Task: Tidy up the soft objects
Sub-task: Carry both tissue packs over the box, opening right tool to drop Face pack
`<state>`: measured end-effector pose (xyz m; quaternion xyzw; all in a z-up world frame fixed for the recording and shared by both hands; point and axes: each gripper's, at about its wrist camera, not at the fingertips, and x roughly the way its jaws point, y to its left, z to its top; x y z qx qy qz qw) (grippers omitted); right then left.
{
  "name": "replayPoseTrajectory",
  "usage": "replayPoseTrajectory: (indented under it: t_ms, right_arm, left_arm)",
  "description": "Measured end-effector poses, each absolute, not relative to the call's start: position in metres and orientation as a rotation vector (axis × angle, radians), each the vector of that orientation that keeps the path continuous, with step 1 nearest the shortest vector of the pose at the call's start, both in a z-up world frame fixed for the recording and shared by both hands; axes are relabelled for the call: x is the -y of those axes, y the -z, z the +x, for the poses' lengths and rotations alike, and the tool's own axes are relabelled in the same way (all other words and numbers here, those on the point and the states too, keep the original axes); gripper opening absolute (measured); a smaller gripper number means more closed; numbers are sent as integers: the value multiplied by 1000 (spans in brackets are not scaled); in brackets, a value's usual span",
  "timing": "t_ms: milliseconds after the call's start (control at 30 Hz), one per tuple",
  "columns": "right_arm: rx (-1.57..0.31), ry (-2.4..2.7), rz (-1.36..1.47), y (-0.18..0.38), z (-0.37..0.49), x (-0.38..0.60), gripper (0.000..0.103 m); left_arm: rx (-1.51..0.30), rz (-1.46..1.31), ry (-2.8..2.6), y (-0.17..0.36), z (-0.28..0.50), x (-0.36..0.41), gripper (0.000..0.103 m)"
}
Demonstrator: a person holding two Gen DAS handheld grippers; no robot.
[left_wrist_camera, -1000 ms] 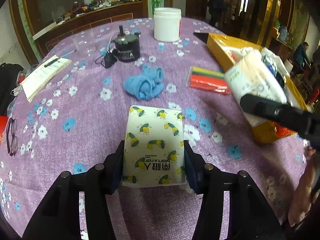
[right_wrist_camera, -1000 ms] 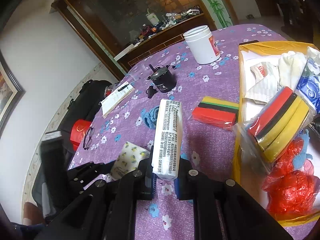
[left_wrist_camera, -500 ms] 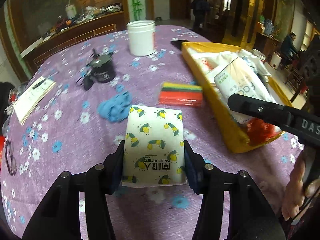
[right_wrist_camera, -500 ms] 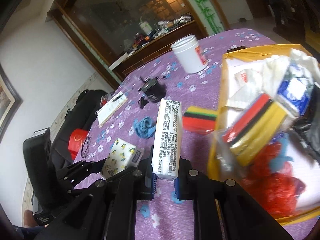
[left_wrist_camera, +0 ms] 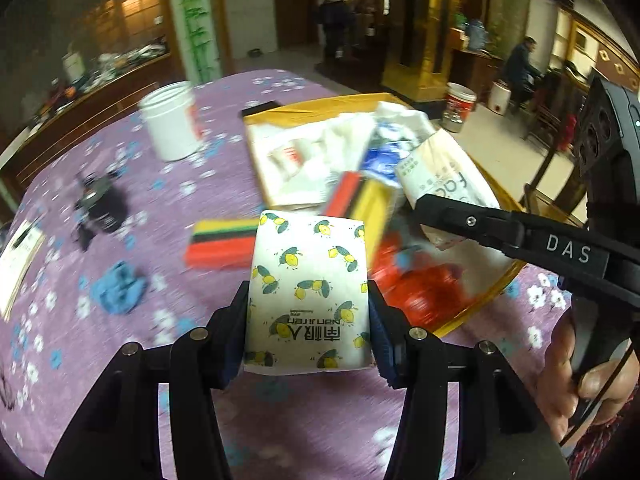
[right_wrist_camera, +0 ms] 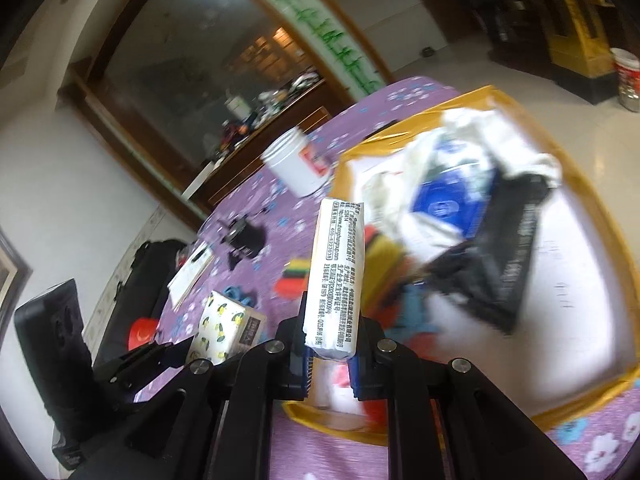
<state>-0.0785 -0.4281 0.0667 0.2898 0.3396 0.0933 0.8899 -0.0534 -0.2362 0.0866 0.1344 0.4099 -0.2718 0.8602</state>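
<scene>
A round table under a purple flowered cloth carries, from the left, a notepad, a blue cloth, a white tub, a striped sponge pack and a yellow tray heaped with soft goods; behind stand a wooden sideboard and a tiled hall. The left gripper pinches the lemon-print tissue pack above the cloth beside the tray, and the right gripper is pressed together on a white tissue pack over the tray's near edge. Blur smears the tray's contents, possibly gloves and bags.
</scene>
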Motion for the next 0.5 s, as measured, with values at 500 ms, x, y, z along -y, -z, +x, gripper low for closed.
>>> replayPoseTrajectory:
  t_ms: [500]
  right_arm:
    - [-711, -58, 646, -43, -85, 477, 15]
  left_arm:
    - [-793, 376, 624, -60, -53, 291, 51]
